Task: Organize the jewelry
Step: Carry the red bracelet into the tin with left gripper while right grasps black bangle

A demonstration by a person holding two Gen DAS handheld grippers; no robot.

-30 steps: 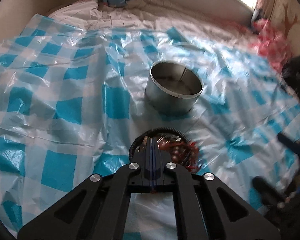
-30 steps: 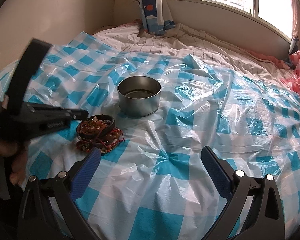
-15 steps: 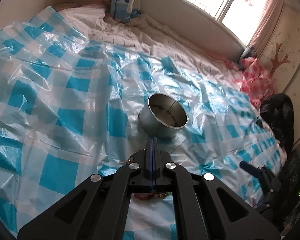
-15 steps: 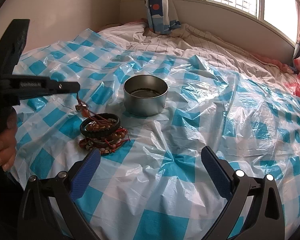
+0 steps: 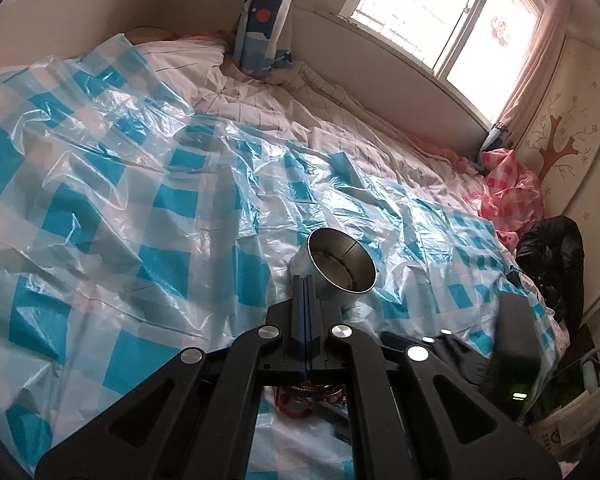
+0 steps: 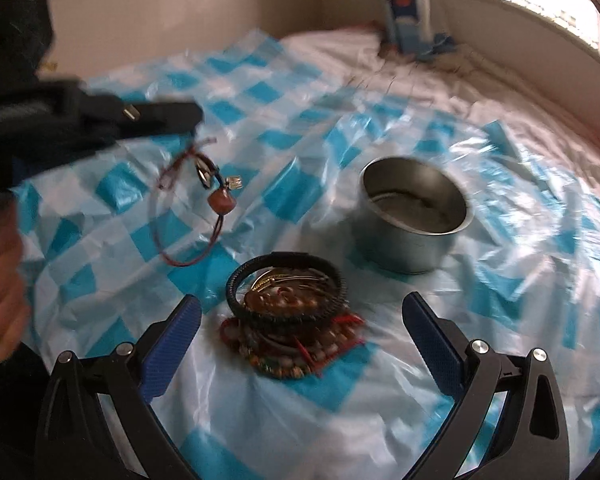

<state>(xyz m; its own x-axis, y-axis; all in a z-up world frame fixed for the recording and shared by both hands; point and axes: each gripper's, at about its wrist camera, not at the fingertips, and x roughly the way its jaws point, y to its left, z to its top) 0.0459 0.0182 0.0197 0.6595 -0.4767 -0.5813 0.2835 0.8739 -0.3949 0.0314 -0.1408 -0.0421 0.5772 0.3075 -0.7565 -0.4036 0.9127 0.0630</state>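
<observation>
no text, label or number can be read anywhere.

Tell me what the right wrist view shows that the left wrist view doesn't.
Only the right wrist view shows the red cord bracelet dangling from the shut left tool, clear of the bed, and the whole jewelry pile topped by a black bangle, between the open right tool. Only the left wrist view shows the window and pink bag. Both show the metal tin on the checked plastic sheet.
</observation>
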